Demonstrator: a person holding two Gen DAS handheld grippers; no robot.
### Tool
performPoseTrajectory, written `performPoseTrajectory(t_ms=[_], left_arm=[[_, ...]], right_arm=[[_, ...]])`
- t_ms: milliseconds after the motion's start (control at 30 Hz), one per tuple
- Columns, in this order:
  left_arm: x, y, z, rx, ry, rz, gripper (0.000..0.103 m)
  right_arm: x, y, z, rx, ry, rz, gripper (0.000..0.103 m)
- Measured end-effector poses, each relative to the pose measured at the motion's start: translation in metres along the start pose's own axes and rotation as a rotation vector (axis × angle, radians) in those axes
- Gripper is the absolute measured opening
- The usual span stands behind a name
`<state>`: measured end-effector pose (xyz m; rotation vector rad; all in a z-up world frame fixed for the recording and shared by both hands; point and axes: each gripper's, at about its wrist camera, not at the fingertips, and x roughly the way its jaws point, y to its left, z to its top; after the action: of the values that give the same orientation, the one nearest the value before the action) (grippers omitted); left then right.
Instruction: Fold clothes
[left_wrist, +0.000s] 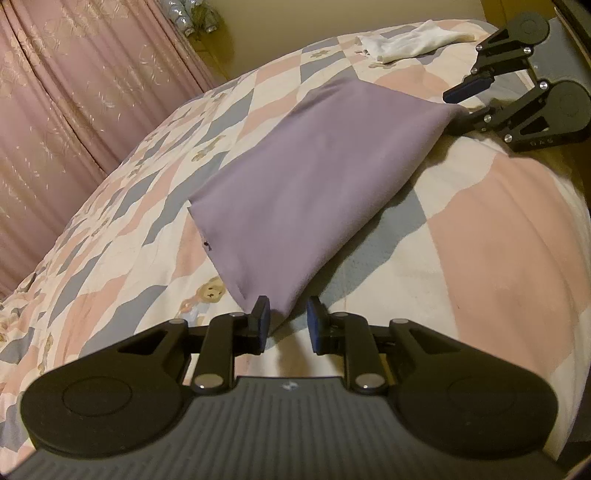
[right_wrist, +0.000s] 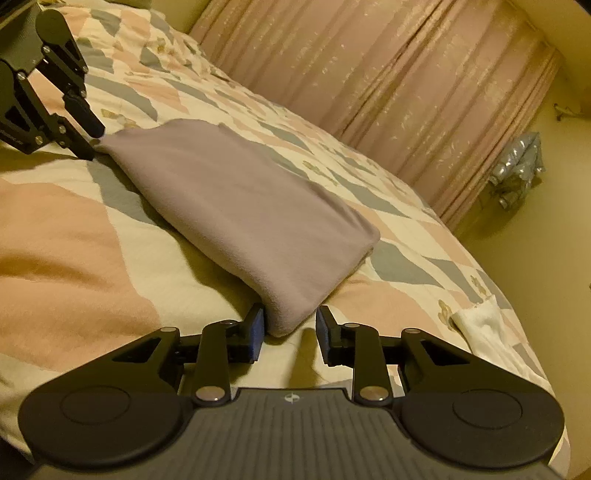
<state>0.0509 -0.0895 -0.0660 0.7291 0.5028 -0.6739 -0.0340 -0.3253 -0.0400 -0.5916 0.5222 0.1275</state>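
At six o'clock, both the left gripper (left_wrist: 284, 325) and right gripper (right_wrist: 290, 332) are seen parted, each around a corner of the folded purple cloth (left_wrist: 314, 177), apparently unpinched. Toward one o'clock, a white garment (left_wrist: 410, 40) is left unfolded.

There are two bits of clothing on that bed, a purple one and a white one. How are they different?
The purple garment is folded into a neat, flat rectangle; the white garment lies crumpled and unfolded. The purple one sits mid-bed between the left gripper and the right gripper, a corner at each gripper's open jaws; the white one lies off near the quilt's edge, untouched. The purple one also looks larger. Both rest on the same patchwork quilt.
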Motion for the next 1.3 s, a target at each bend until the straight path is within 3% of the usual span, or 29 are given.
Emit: performPoseTrajectory(t_ms=[300,700,1300], left_arm=[[0.000,0.005,-0.002,-0.035,0.001,-0.003,0.021],[-0.008,0.011,-0.007,-0.071,-0.019,-0.011,0.026],[-0.005,0.021,-0.008,-0.160,-0.009,-0.037,0.026]], right_arm=[[-0.003,-0.009,0.000,0.086,0.008,0.010,0.032],[-0.021,-0.004,0.006,0.089,-0.048,0.010,0.035],[0.001,-0.001,0.002,0.144,0.015,0.011,0.035]])
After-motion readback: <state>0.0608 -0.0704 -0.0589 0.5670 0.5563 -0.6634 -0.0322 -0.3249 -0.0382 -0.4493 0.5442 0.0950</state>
